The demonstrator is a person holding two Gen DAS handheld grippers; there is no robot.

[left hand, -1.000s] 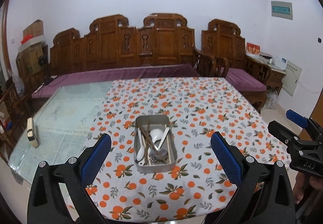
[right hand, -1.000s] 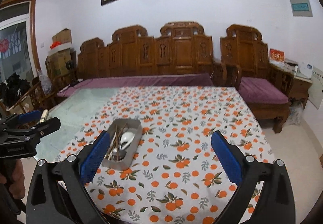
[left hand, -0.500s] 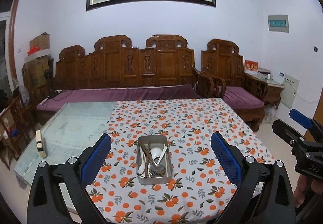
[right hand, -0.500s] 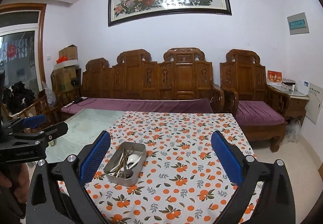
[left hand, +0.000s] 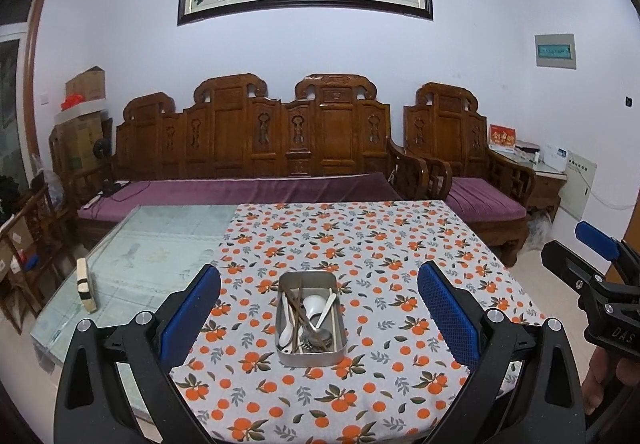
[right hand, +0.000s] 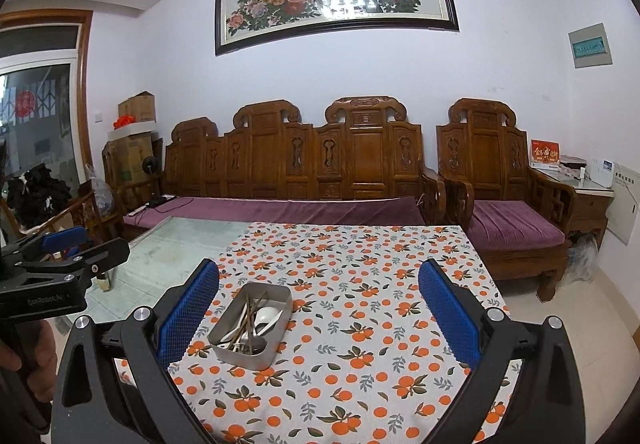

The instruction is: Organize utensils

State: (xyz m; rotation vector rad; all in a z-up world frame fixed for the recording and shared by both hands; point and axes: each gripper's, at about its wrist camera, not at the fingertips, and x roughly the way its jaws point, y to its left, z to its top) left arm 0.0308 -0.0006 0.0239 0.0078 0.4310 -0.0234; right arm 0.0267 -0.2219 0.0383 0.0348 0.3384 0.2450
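A metal tray stands on the orange-print tablecloth, holding white spoons, brown chopsticks and metal utensils in a mixed heap. It also shows in the right wrist view. My left gripper is open and empty, held back above the table's near edge, in line with the tray. My right gripper is open and empty, to the right of the tray. Each gripper shows at the edge of the other's view: the right one and the left one.
The left part of the table is bare glass with a small pale block on it. A carved wooden sofa with purple cushions stands behind the table, an armchair at the right.
Both grippers have pulled back and tilted up from the table. The tray looks farther off and the wall painting has come into view. Nothing was grasped.
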